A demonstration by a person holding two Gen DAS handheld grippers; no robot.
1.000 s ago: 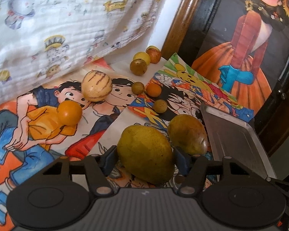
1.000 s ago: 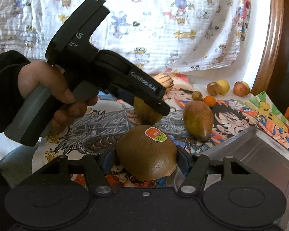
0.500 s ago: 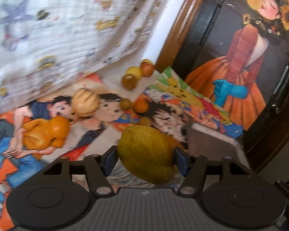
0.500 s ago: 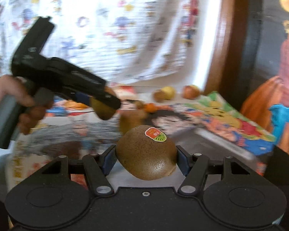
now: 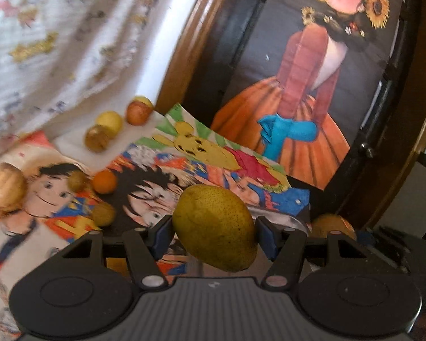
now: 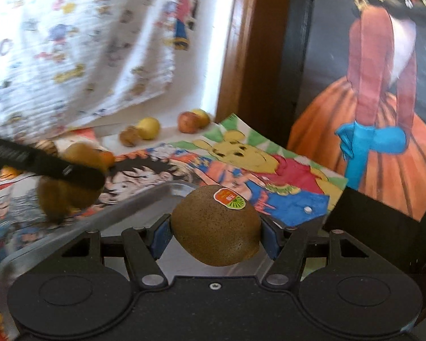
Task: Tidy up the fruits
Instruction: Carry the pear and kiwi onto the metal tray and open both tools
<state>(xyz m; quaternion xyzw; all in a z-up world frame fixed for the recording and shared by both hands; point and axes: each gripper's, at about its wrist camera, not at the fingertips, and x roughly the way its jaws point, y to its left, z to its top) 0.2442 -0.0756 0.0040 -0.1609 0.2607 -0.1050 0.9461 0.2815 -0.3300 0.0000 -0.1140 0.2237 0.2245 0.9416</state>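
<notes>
- Green-yellow pear (image 5: 215, 228): speckled skin, lying sideways, clamped between the blue pads (image 5: 161, 236) of the left gripper (image 5: 214, 234), jaws about half apart, lifted clear of the posters.
- Brown kiwi (image 6: 216, 228): fuzzy, red-and-green sticker (image 6: 229, 198) on top, pinched the same way by the right gripper (image 6: 215, 234), hanging over the metal tray (image 6: 79, 228).
- Both grippers tilt somewhat downward; no hand in view at either.
- Left gripper also shows in right wrist view, left of the tray (image 6: 45, 166), w/ its pear blurred underneath.
- Tray rim pokes out just behind the pear (image 5: 284, 218); a brown fruit (image 5: 331, 223) sits right of it, prob. a mango, too hidden to be sure.
- Beyond the tray on the cartoon posters (image 5: 213, 156): small orange (image 5: 104, 181), two little tan fruits, a pale striped melon (image 5: 5, 189) further left.
- Farthest from the tray, by the printed cloth (image 5: 56, 42): yellow fruit (image 5: 109, 121), brown one, reddish apple (image 5: 137, 111).
</notes>
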